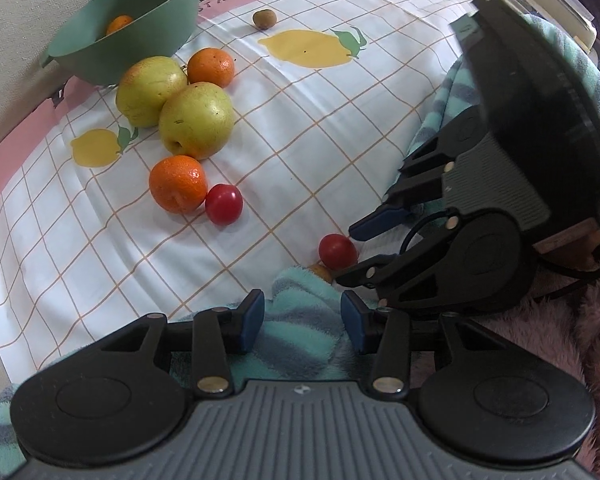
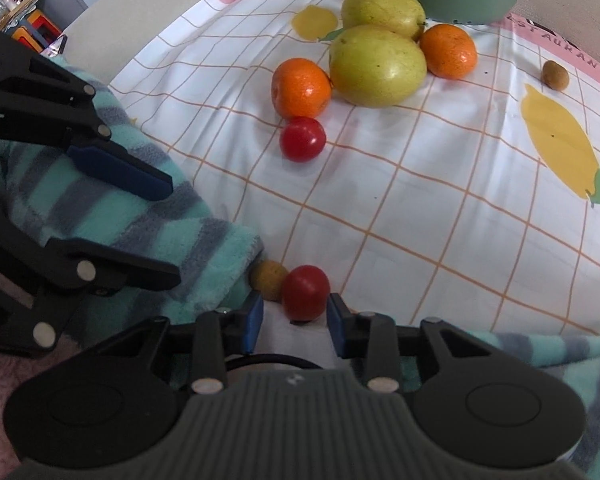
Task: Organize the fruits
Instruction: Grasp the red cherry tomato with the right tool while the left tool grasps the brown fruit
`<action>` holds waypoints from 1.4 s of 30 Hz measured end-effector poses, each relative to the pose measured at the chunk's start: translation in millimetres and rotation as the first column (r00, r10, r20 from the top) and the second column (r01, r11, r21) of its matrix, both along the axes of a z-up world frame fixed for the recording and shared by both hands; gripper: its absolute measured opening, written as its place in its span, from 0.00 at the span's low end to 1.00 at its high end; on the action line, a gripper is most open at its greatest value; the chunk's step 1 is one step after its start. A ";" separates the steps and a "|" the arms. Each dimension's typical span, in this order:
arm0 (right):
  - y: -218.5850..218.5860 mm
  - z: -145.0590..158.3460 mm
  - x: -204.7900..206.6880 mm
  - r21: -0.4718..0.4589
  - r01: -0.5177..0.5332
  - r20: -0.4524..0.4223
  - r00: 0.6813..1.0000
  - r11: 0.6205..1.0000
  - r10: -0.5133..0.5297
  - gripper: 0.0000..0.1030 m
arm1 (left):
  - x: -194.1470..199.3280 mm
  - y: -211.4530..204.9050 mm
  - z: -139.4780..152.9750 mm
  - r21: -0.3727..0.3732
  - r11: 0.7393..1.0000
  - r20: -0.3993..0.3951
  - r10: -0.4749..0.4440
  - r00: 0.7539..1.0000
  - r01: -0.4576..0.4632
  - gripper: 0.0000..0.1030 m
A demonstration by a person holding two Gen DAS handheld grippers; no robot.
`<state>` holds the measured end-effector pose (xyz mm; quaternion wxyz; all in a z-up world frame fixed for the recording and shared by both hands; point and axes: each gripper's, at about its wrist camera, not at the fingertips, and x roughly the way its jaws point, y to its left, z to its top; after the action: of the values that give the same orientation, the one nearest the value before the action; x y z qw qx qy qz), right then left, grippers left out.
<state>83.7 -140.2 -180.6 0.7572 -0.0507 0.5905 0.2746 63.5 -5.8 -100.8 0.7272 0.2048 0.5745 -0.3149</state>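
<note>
step: picking up near tomato (image 2: pixel 305 293) | right tongs (image 2: pixel 295 322): pads either side of it, not yet pressing, a gap on the left | left tongs (image 1: pixel 303 322): open, empty, over striped towel (image 1: pixel 300 312) | next: close gently, carry to bowl (image 1: pixel 136 36) far beyond the tips

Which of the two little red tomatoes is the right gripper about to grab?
The tomato beside the striped towel, between the right gripper's fingers and touching a small yellowish fruit. The other tomato lies farther off, against an orange.
</note>
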 end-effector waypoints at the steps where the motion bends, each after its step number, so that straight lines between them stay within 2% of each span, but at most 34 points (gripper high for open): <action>1: 1.3 -1.9 1.5 -0.001 -0.003 -0.005 1.000 1.000 0.003 0.30 | 0.4 0.4 -0.1 -0.002 1.000 -0.001 0.001 1.000 -0.001 0.51; 8: 1.3 -12.4 11.7 -0.001 0.015 -0.040 0.999 1.000 -0.016 0.30 | 1.7 -1.7 -1.9 -0.001 1.000 -0.001 -0.010 1.000 0.010 0.51; 12: -2.6 -17.0 18.5 0.016 0.057 -0.067 0.996 0.998 -0.056 0.24 | 3.4 -5.0 -5.4 0.008 0.999 -0.007 -0.031 0.999 0.031 0.51; 19: -25.6 -1.6 15.9 0.058 0.140 -0.068 0.988 0.988 -0.136 0.24 | 11.3 -19.0 -14.8 0.028 0.995 -0.050 -0.099 0.994 0.100 0.51; 25: -57.3 3.1 21.1 0.111 0.288 -0.122 0.954 0.951 -0.274 0.23 | 21.3 -46.9 -40.6 0.110 0.974 -0.103 -0.185 0.977 0.196 0.49; 29: -63.2 4.0 22.0 0.127 0.311 -0.132 0.947 0.942 -0.294 0.23 | 22.3 -57.6 -61.4 0.163 0.956 -0.150 -0.222 0.963 0.246 0.46; 36: -62.7 2.8 21.9 0.131 0.312 -0.143 0.945 0.941 -0.294 0.23 | 27.4 -59.4 -75.7 0.179 0.960 -0.171 -0.183 0.968 0.213 0.43; 42: -61.1 0.8 23.1 0.127 0.307 -0.146 0.946 0.943 -0.289 0.23 | 29.1 -65.1 -86.0 0.199 0.958 -0.176 -0.174 0.969 0.208 0.36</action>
<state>106.8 -201.3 -179.8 0.7530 0.1131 0.6158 0.2025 92.6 -70.9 -186.8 0.6192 0.3116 0.6383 -0.3347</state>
